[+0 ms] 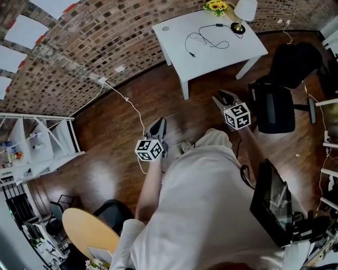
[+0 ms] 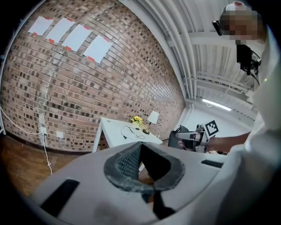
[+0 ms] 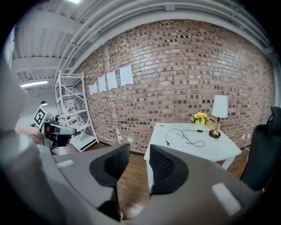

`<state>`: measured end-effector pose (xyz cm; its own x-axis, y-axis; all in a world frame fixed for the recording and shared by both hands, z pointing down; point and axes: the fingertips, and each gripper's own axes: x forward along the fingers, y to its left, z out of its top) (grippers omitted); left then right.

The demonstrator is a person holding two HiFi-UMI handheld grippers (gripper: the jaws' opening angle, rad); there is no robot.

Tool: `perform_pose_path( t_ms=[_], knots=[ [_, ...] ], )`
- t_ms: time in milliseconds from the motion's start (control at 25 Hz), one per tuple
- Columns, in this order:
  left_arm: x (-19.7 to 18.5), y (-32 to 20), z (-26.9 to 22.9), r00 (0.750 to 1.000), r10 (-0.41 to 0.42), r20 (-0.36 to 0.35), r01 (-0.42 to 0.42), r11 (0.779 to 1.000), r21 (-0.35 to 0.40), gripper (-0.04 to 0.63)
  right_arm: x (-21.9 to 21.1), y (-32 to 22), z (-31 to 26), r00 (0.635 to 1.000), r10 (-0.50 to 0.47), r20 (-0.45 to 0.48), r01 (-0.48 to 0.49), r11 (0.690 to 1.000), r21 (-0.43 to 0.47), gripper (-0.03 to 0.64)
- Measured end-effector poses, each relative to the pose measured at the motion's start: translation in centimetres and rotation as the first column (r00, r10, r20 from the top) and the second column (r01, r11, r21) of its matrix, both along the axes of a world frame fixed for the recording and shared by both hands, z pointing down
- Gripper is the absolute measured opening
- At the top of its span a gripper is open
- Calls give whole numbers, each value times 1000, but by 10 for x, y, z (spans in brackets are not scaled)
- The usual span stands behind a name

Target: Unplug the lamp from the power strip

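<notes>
The lamp (image 1: pixel 244 10) with its white shade stands at the far right corner of the white table (image 1: pixel 232 50). Its black cord (image 1: pixel 208 41) loops across the tabletop, and the plug end (image 1: pixel 193 54) lies loose on the table. In the right gripper view a flat white block (image 3: pixel 178 141), perhaps the power strip, lies beside the cord (image 3: pixel 193 143). My right gripper (image 1: pixel 224 97) (image 3: pixel 139 148) is open and empty, above the floor short of the table. My left gripper (image 1: pixel 158 126) (image 2: pixel 140 146) hangs further back, jaws meeting at the tips, holding nothing.
Yellow flowers (image 1: pixel 216 6) stand next to the lamp. Black office chairs (image 1: pixel 274 108) (image 1: pixel 296 63) are right of the table. A white cable (image 1: pixel 134 113) runs from a wall socket (image 1: pixel 103 80) across the wooden floor. White shelves (image 1: pixel 37 142) stand at left, a round wooden table (image 1: pixel 87 232) behind.
</notes>
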<state>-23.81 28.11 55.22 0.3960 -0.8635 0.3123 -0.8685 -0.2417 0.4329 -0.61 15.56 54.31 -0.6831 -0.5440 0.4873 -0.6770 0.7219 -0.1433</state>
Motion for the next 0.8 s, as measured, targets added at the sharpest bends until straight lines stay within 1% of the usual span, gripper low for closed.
perform_pose_path(
  t_ms=[240,440,520,640,800],
  knots=[
    [26,-17,-5,999,-7,41,8,1000,-6,3,21,-9,-29,999,-29,41,27,998,52,129],
    [65,-27,-11,999,-16,39,17,1000,-19,3,63,-12,-54,999,-39,26,35,989,146,115],
    [77,-31,-12,999,-23,45,24,1000,-21,3,83,-10,-55,999,-43,14,40,985,169,112],
    [96,-41,-12,997,-25,68,27,999,-24,3,112,-10,-46,999,-50,-8,50,984,172,112],
    [132,-40,-16,997,-25,79,27,999,-23,3,152,-4,-24,996,-63,-62,72,986,150,112]
  ],
)
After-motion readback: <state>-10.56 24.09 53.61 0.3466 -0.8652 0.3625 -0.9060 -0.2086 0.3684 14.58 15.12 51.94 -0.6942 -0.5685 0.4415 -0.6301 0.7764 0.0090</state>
